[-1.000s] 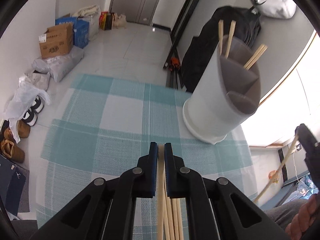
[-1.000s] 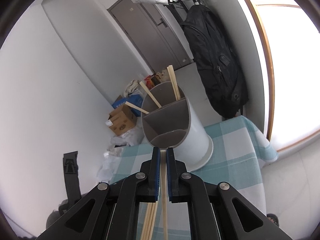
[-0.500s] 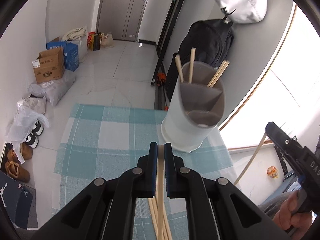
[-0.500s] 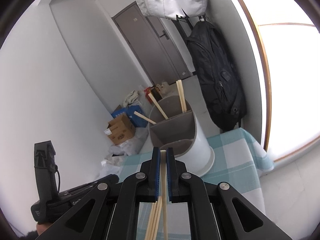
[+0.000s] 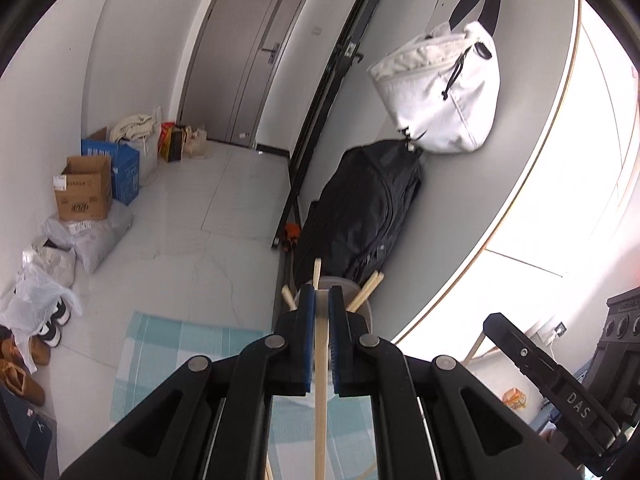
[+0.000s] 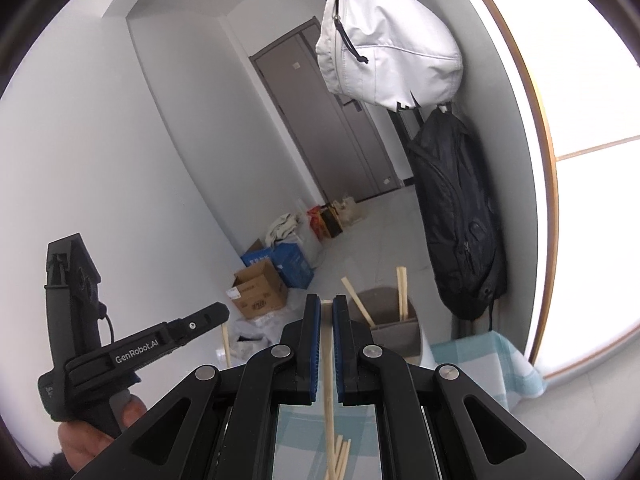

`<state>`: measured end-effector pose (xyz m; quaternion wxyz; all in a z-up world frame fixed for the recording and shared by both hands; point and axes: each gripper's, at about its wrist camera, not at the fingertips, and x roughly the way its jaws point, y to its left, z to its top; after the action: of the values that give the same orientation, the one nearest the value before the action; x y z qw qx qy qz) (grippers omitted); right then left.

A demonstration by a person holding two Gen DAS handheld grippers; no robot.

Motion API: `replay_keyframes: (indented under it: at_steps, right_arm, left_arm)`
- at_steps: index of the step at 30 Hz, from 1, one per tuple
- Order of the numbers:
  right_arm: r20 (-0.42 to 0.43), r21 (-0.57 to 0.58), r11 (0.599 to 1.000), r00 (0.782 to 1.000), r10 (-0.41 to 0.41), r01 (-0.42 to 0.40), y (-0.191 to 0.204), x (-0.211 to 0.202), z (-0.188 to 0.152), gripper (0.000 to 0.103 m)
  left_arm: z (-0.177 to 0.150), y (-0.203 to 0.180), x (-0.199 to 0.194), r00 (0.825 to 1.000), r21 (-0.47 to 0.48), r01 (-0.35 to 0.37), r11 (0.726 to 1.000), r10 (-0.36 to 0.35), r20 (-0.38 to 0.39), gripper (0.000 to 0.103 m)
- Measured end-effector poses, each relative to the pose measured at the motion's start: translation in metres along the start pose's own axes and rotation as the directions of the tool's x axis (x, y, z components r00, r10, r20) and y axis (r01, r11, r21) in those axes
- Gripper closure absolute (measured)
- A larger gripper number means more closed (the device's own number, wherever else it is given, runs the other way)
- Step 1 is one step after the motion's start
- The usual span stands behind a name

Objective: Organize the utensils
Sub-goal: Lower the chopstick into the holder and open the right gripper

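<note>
Both hands are going up now, so the cup (image 6: 394,330) looks lower. Each gripper (image 5: 319,312) (image 6: 326,322) is squeezing one chopstick (image 5: 320,400) (image 6: 329,392) tight to drop it inside.

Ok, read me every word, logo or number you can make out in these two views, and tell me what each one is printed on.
"GenRobot.AI": side of the left claw body, seen from the right wrist.
"DAS": side of the right claw body, seen from the left wrist.
Dark print on the brown cardboard box: too blurred to read.
White print on the blue box: too blurred to read.
</note>
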<state>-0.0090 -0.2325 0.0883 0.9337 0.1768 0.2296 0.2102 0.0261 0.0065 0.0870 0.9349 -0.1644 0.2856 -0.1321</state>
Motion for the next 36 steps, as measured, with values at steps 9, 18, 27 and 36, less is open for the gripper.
replay_keyframes:
  at_steps: [9, 18, 27, 36]
  right_arm:
    - [0.036, -0.024, 1.0, 0.999, -0.013, 0.014, 0.002, 0.009, 0.051, 0.098]
    - [0.153, -0.071, 0.997, 0.988, -0.009, 0.02, -0.004, 0.029, 0.085, 0.098]
    - [0.196, -0.096, 0.995, 0.981, -0.004, 0.023, -0.019, 0.068, 0.096, 0.098]
    - [0.162, -0.076, 0.997, 0.987, -0.016, 0.029, -0.042, 0.115, 0.088, 0.098]
  left_arm:
    - [0.04, -0.01, 0.006, 0.994, -0.011, -0.002, 1.0, 0.004, 0.109, 0.101]
    - [0.068, -0.012, 0.023, 0.972, -0.028, 0.02, 0.999, -0.013, 0.234, 0.101]
    - [0.075, -0.001, 0.072, 0.97, -0.035, -0.003, 0.999, 0.012, 0.243, 0.101]
    - [0.062, 0.013, 0.111, 0.967, -0.03, -0.043, 0.999, 0.049, 0.249, 0.101]
